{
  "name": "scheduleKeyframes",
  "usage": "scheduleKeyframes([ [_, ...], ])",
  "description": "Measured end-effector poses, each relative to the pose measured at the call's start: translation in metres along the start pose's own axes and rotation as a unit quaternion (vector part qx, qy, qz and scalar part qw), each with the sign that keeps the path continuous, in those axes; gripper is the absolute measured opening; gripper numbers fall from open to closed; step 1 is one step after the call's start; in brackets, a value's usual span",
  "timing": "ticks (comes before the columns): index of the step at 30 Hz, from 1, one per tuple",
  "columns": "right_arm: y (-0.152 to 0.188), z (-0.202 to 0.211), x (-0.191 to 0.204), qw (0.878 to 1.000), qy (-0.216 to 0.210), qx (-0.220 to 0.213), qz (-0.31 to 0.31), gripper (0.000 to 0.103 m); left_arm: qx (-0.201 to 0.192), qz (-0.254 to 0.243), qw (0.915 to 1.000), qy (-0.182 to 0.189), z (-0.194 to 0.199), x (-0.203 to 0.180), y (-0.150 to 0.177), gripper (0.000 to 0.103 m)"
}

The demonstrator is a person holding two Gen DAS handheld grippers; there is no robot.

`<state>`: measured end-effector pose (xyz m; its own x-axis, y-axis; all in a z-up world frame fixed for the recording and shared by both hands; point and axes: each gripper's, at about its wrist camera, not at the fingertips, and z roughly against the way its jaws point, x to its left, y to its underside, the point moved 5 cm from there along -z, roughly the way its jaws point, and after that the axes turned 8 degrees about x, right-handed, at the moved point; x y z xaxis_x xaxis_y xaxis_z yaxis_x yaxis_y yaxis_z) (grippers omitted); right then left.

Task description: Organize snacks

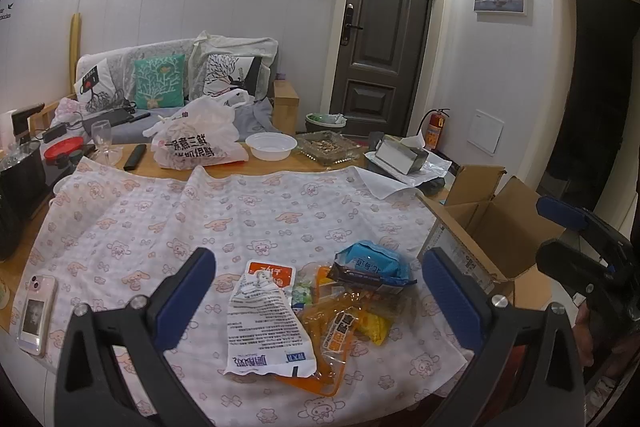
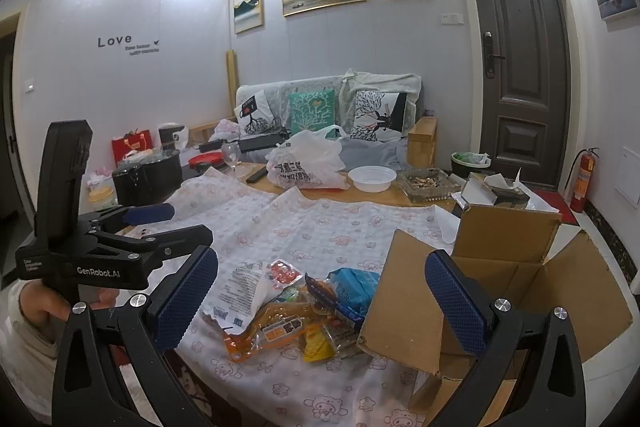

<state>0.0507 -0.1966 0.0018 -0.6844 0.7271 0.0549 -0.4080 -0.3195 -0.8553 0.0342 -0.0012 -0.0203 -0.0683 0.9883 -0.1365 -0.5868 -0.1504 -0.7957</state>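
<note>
A pile of snack packets lies on the patterned cloth [image 1: 240, 219]: a white and orange packet [image 1: 266, 323], an orange packet [image 1: 336, 339], a yellow one [image 1: 374, 327] and a blue one [image 1: 374, 263]. The pile also shows in the right wrist view [image 2: 296, 311]. An open cardboard box [image 1: 492, 227] [image 2: 520, 279] stands right of the pile. My left gripper [image 1: 320, 291] is open and empty, hovering over the pile. My right gripper [image 2: 322, 291] is open and empty, between pile and box; it also shows in the left wrist view [image 1: 560, 231].
A phone [image 1: 36, 311] lies at the cloth's left edge. Behind are a white plastic bag [image 1: 200, 143], a white bowl [image 1: 271, 146], a glass ashtray [image 1: 328, 147], a wine glass [image 1: 102, 139], a tissue box [image 1: 400, 155] and a black pot [image 1: 20, 171].
</note>
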Motion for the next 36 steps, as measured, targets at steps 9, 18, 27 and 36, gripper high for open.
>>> scheduleKeyframes([
  [9, 0.004, -0.001, 0.002, 1.0, 0.001, 0.002, -0.003, 0.103, 0.003, 0.001, 1.0, -0.001, -0.005, 0.003, 0.0, 0.102],
  [18, 0.006, -0.007, 0.004, 1.0, 0.0, 0.005, -0.005, 0.103, 0.003, 0.002, 1.0, 0.001, -0.006, 0.003, 0.0, 0.102],
  [27, 0.009, -0.012, 0.003, 1.0, -0.003, 0.008, -0.007, 0.103, 0.004, 0.002, 1.0, 0.001, -0.008, 0.004, 0.001, 0.102],
  [36, 0.01, -0.014, 0.003, 1.0, -0.003, 0.01, -0.008, 0.103, 0.005, 0.002, 1.0, 0.001, -0.009, 0.004, 0.002, 0.102],
])
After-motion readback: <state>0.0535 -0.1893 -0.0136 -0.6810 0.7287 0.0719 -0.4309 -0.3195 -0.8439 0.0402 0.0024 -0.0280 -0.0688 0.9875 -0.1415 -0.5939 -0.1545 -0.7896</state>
